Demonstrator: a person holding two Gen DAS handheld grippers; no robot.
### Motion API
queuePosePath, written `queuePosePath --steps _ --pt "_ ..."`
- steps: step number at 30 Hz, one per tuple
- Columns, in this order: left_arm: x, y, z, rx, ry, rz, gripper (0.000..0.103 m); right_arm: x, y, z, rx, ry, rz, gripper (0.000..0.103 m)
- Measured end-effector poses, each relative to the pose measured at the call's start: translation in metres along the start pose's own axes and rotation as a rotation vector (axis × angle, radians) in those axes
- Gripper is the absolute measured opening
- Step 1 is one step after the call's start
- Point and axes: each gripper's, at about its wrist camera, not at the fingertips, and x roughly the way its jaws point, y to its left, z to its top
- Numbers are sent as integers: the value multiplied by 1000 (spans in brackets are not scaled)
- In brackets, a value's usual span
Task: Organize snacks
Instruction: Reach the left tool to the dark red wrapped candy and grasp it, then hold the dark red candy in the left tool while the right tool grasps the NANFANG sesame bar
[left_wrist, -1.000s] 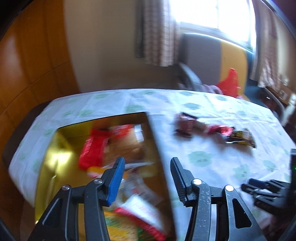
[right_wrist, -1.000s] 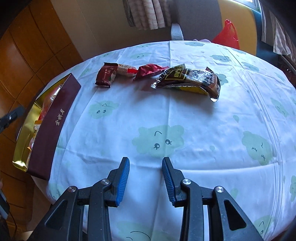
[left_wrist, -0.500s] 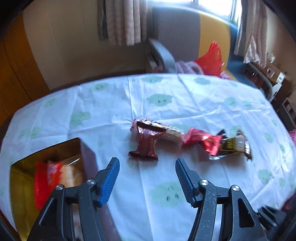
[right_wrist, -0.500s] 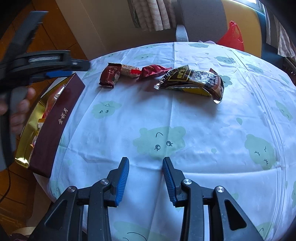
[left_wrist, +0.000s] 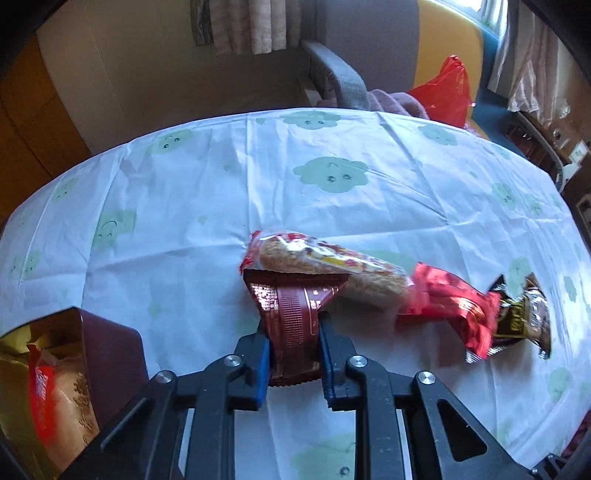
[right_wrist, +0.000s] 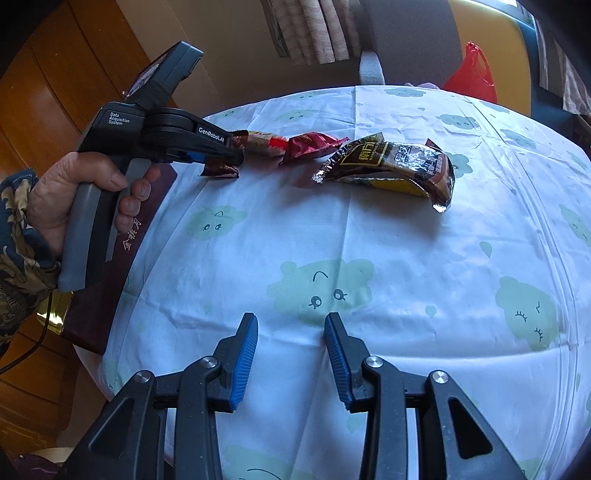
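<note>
My left gripper (left_wrist: 294, 328) is shut on a dark red snack packet (left_wrist: 291, 314) that lies on the tablecloth; it also shows in the right wrist view (right_wrist: 232, 155). Just beyond lie a clear-wrapped cracker bar (left_wrist: 325, 266), a bright red wrapper (left_wrist: 450, 302) and a black-and-gold snack bag (right_wrist: 395, 166). The maroon box with gold lining (left_wrist: 107, 354) holds several snacks at the left. My right gripper (right_wrist: 290, 332) is open and empty over the near part of the table.
The table wears a white cloth with green cloud faces (right_wrist: 369, 240). A grey and yellow armchair (left_wrist: 369, 55) with a red plastic bag (left_wrist: 447, 92) stands behind the table. Wooden panelling (right_wrist: 55, 74) is at the left.
My left gripper moved from over the box to the right and forward, then shut on the dark red packet. My right gripper has stayed in place, open.
</note>
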Motion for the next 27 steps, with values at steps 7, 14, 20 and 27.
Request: queuePosePath --steps 7,14,20,27 --pt "-50 -20 -45 20 -78 -55 22 -2 -2 0 25 -4 1 38" --pt "-78 -52 -120 114 -89 -86 22 -12 -7 -10 36 -5 -30 38" --pt "-73 -60 -163 123 -78 -118 23 -23 -14 -20 37 -2 -71 38" --pt "-68 -52 -167 85 -93 -165 23 -29 -20 -25 25 14 -121 38"
